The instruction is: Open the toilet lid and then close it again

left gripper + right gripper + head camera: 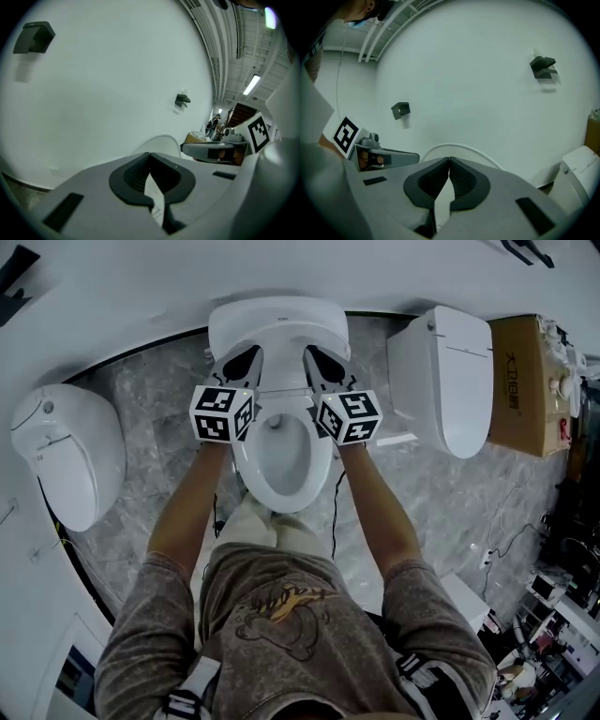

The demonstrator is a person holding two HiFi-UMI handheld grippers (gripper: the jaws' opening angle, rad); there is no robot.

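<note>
Grey marbled floor (159, 418), curved white wall behind. Far left: closed toilet (66, 451). Centre: left gripper (242, 360), jaws together, nothing held. Lid (278, 320) raised, bowl (281, 460) open, plain white inside. Right gripper (323, 360), jaws together too, nothing held. Both tips by lid, contact unclear. Right: second closed toilet (459, 376), cardboard box (516, 381), contents unseen.

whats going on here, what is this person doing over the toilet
A person stands over a white toilet with a handheld gripper in each hand. The toilet lid is up, leaning back toward the wall, so the bowl is exposed. The left gripper and right gripper both have their fingers closed on nothing, side by side with the tips close to the raised lid. Whether they touch it cannot be told. The lid has not yet been closed.
</note>
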